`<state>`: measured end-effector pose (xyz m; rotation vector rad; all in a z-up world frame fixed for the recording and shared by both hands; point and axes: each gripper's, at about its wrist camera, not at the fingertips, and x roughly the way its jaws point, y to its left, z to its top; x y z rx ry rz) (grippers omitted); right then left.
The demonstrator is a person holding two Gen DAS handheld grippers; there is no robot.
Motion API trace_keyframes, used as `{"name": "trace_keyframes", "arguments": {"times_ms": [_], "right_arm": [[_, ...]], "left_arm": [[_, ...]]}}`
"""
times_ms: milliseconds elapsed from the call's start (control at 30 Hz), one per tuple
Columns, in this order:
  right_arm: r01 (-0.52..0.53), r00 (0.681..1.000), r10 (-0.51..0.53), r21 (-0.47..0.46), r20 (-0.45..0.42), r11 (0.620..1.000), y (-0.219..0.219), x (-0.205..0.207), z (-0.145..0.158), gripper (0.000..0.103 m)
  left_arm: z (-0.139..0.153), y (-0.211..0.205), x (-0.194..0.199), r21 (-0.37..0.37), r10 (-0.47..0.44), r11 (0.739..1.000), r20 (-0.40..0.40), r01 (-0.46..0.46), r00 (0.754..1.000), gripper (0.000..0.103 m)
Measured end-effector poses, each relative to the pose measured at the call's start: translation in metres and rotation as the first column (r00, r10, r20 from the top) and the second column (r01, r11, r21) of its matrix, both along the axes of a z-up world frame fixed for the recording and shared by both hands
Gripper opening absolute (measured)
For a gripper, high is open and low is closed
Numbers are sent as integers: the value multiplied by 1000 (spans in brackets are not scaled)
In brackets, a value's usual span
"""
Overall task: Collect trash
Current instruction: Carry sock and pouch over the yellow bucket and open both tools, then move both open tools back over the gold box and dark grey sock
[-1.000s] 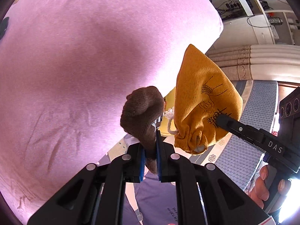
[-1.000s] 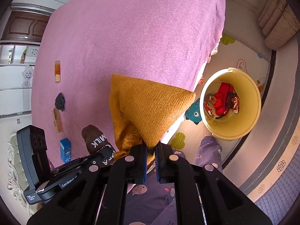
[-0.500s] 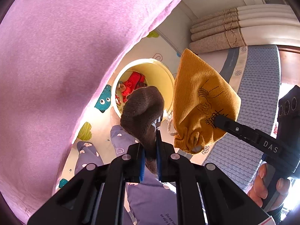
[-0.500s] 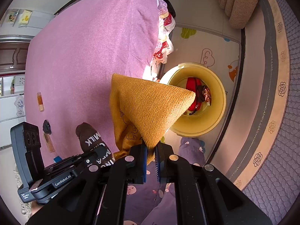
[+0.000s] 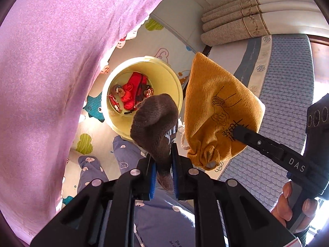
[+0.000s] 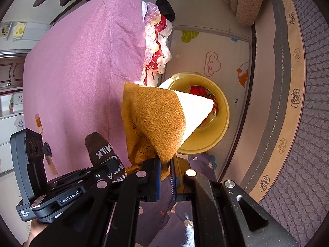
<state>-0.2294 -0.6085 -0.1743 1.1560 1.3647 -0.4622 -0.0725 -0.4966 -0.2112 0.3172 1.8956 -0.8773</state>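
I'm in a home bedroom: a bed under a pink sheet (image 6: pixel 82 65), a children's cartoon play mat (image 6: pixel 213 61) on the floor, curtains (image 5: pixel 246 22), and a flower-patterned rug (image 6: pixel 296 94).

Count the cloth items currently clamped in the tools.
2. A brown sock is clamped in the left tool, and a mustard drawstring pouch in the right tool, both above the yellow bucket.

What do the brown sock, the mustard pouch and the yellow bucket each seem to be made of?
Brown sock: knitted yarn, matte; fine ribbed stitches show, with white woven lettering.
Mustard pouch: soft napped fabric, perhaps velvet or terry; fuzzy surface, printed line drawing, cord gathering its mouth.
Yellow bucket: probably plastic; smooth, even pale wall with a thin moulded rim.
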Motion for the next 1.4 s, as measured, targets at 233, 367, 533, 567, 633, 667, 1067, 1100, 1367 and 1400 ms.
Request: {"name": "trace_keyframes", "arguments": {"times_ms": [233,367,533,567,633,667,1067,1100,1367,1400], "right_arm": [[35,999,-34,14,-9,999,-6,-7,-5,17],[27,1000,-27,10,-9,1000,-4,-5,-4,17],[14,1000,-14,11,-6,1000,1,1,-2,17],[10,1000,-10,9,-5,1000,3,3,-1,17],[-2,1000,2,7,-1,1000,7,7,1,17],[-8,1000,8,5,1,1000,9,10,1,17],[-129,990,130,-27,53,991,63,68,29,17],[-145,988,146,-31,56,989,70,74,31,17],[-280,956,283,-42,84,959,144,136,43,17],[-298,950,301,-43,88,953,155,144,44,17]], "left_arm": [[-3,2,2,28,17,999,-4,-17,1000,62],[-2,6,-1,39,17,999,7,-17,1000,62],[0,15,0,41,41,998,6,-41,999,63],[1,18,0,39,46,998,10,-46,999,63],[4,23,2,31,55,998,12,-55,998,63],[6,26,4,28,61,998,15,-62,998,63],[29,90,32,-20,173,985,52,-172,984,63],[31,99,35,-24,188,982,58,-187,980,63],[46,186,71,-47,323,946,110,-319,940,63],[48,197,76,-50,340,940,118,-336,933,63]]}}
